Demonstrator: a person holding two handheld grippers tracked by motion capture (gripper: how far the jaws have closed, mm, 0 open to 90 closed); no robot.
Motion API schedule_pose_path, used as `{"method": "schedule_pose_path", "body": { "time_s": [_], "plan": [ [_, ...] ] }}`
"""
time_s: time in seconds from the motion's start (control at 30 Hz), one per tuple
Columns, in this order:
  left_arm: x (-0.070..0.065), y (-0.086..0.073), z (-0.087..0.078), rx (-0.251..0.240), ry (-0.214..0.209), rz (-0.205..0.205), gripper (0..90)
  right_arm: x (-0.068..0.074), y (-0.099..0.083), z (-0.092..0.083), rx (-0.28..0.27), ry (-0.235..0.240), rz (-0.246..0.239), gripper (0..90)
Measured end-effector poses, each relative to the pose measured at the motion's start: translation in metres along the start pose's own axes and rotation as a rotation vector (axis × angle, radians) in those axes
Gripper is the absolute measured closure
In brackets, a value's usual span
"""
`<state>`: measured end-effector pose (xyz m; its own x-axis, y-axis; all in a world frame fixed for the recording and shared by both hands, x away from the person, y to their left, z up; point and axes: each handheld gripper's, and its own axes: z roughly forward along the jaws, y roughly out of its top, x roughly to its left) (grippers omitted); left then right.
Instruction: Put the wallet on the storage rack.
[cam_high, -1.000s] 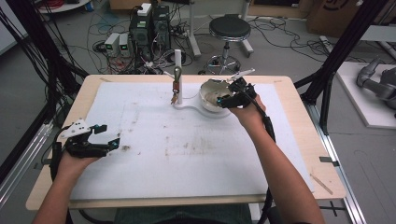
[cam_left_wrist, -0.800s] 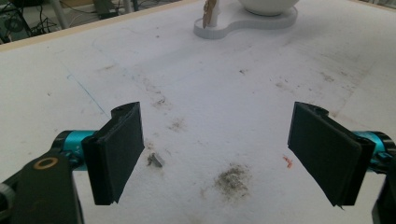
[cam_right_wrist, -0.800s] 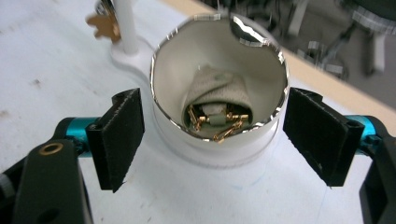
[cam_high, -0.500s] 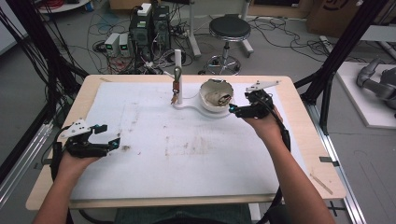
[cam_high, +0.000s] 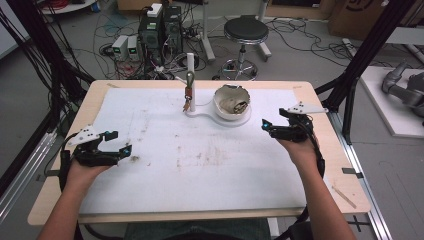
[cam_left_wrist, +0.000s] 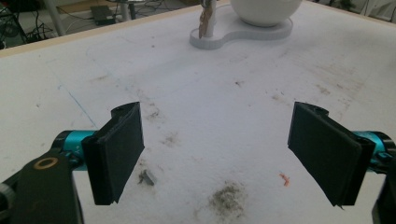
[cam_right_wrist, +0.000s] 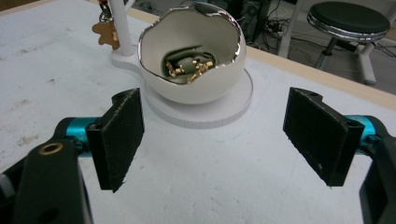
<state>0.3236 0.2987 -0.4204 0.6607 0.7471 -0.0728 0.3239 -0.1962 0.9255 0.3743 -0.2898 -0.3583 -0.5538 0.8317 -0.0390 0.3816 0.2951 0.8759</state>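
A white eggshell-shaped bowl (cam_high: 231, 102) with a gilt broken rim stands on a white base (cam_high: 235, 120) at the table's far middle. Inside the bowl (cam_right_wrist: 194, 70) lie small gold and green pieces. A white post (cam_high: 190, 80) rises from the same base with a brown pendant (cam_high: 187, 102) hanging on it. My right gripper (cam_high: 270, 126) hovers to the right of the bowl, open, jaws empty and pointing toward it. At the table's left edge my left gripper (cam_high: 119, 142) rests open and empty over the stained white mat (cam_left_wrist: 219, 140).
A white mat (cam_high: 200, 150) covers most of the wooden table (cam_high: 345, 175). Dirt smudges (cam_left_wrist: 226, 200) mark the mat in front of the left gripper. Behind the table are a stool (cam_high: 245, 30), cables and electronics boxes (cam_high: 160, 25). Black frame posts (cam_high: 360, 60) stand at both sides.
My right gripper has drawn away from the bowl, moving right and toward the near side, with nothing in its jaws. The left gripper has stayed put.
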Motion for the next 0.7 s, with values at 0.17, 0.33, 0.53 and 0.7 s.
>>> {"method": "schedule_pose_path", "body": {
  "time_s": [0.17,0.33,0.53,0.7],
  "plan": [
    [0.001,0.002,0.005,-0.020,0.001,-0.014,18.3,-0.001,-0.016,-0.001,-0.004,0.006,0.026,20.0],
    [0.002,0.003,0.011,-0.025,-0.003,-0.016,18.3,-0.002,-0.032,0.000,-0.005,0.003,0.043,19.5],
    [0.002,0.005,0.016,-0.024,-0.007,-0.013,18.3,-0.006,-0.049,0.002,0.001,-0.005,0.069,18.5],
    [0.000,0.004,0.016,-0.017,-0.001,-0.009,18.3,-0.008,-0.056,0.003,0.010,-0.006,0.072,18.5]
  ]
}}
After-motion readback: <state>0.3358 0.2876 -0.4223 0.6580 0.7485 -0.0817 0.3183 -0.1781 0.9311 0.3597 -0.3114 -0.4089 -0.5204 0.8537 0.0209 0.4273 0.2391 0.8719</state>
